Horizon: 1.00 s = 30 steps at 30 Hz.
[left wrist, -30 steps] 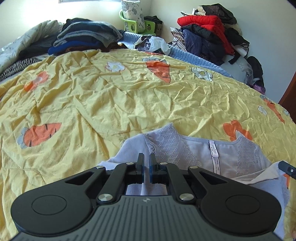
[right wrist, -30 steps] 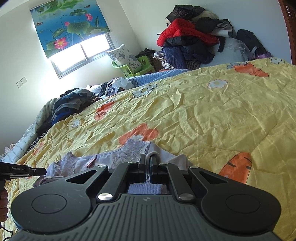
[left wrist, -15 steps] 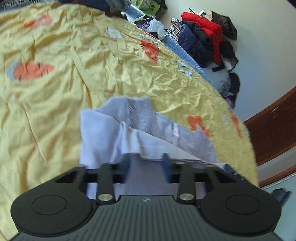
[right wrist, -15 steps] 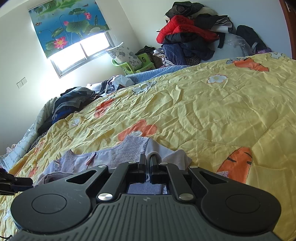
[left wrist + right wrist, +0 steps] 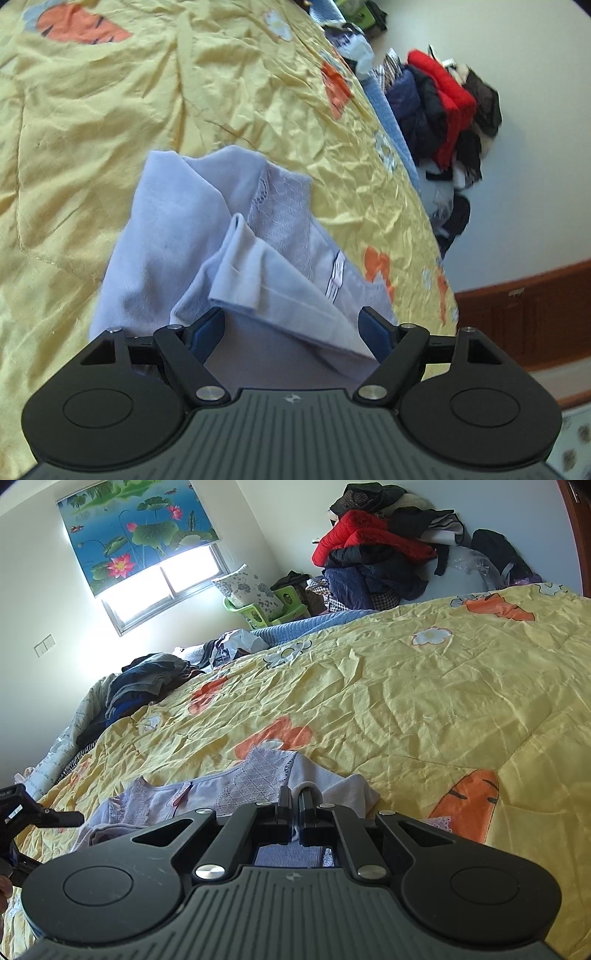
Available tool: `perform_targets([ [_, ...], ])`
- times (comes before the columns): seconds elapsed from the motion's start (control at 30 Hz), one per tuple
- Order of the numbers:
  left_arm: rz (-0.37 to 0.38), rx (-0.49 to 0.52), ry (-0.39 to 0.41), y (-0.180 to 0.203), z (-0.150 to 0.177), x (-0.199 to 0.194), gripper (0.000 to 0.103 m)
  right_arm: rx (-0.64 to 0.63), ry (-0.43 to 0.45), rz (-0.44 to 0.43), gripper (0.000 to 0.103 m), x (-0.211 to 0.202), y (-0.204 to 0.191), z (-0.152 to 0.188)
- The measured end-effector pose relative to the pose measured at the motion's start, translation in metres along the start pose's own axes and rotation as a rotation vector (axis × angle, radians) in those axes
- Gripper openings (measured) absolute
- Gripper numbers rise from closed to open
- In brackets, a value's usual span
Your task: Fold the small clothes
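Observation:
A small lilac top with lace panels lies on the yellow carrot-print quilt, its near part folded over in loose pleats. My left gripper hovers over its near edge with the jaws wide open and holds nothing. In the right wrist view the same top lies spread to the left, and my right gripper is shut on a fold of its cloth at the right end. The left gripper also shows in the right wrist view at the far left.
A heap of red, navy and black coats is piled against the wall at the back right. Stacked dark clothes sit at the quilt's far left. A green basket with a pillow stands under the window. A wooden wardrobe is to the right.
My left gripper has opened and let go of the top, then swung and tilted to the right. The released cloth has dropped in folds. My right gripper stays shut on the cloth.

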State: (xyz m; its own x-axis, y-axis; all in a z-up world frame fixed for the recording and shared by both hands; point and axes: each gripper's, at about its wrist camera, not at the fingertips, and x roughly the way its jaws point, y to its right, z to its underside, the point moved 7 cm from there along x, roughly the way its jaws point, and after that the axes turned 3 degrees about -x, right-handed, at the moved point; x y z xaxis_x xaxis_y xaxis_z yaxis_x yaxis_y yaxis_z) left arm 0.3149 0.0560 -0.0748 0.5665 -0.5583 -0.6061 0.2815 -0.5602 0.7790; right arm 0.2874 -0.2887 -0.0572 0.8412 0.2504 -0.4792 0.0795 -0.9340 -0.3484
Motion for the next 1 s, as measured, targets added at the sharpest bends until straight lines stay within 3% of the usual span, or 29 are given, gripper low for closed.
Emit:
perform_targets([
  [0.03,0.004,-0.011,0.017,0.0,-0.002,-0.001,0.07,0.003,0.001,0.0,0.009,0.0,0.0,0.0],
  [0.07,-0.01,-0.011,0.032,-0.001,-0.005,-0.002,0.047,0.006,0.002,0.0,0.009,0.0,0.001,-0.001],
  [0.13,-0.026,-0.008,0.042,-0.001,-0.008,-0.003,0.021,0.006,0.002,0.0,0.009,0.0,0.001,-0.001],
  [0.2,-0.03,0.002,0.053,-0.001,-0.01,-0.004,0.008,0.006,0.001,0.001,0.009,0.0,0.001,-0.001],
  [0.53,-0.085,0.198,0.199,0.029,-0.029,-0.018,0.003,0.008,0.021,0.004,0.009,0.002,-0.003,-0.006],
  [0.73,-0.153,0.26,0.286,0.033,-0.044,-0.015,0.002,0.024,0.009,0.022,0.009,0.013,0.0,-0.01],
  [0.87,-0.172,0.254,0.288,0.03,-0.052,-0.006,0.002,0.047,-0.011,0.032,0.009,0.024,0.002,-0.01],
  [0.93,-0.19,0.27,0.295,0.029,-0.052,-0.004,0.002,0.065,-0.036,0.042,0.013,0.03,0.004,-0.009],
  [1.0,-0.198,0.31,0.289,0.031,-0.047,-0.003,0.002,0.101,-0.043,0.068,0.034,0.034,0.012,-0.009],
])
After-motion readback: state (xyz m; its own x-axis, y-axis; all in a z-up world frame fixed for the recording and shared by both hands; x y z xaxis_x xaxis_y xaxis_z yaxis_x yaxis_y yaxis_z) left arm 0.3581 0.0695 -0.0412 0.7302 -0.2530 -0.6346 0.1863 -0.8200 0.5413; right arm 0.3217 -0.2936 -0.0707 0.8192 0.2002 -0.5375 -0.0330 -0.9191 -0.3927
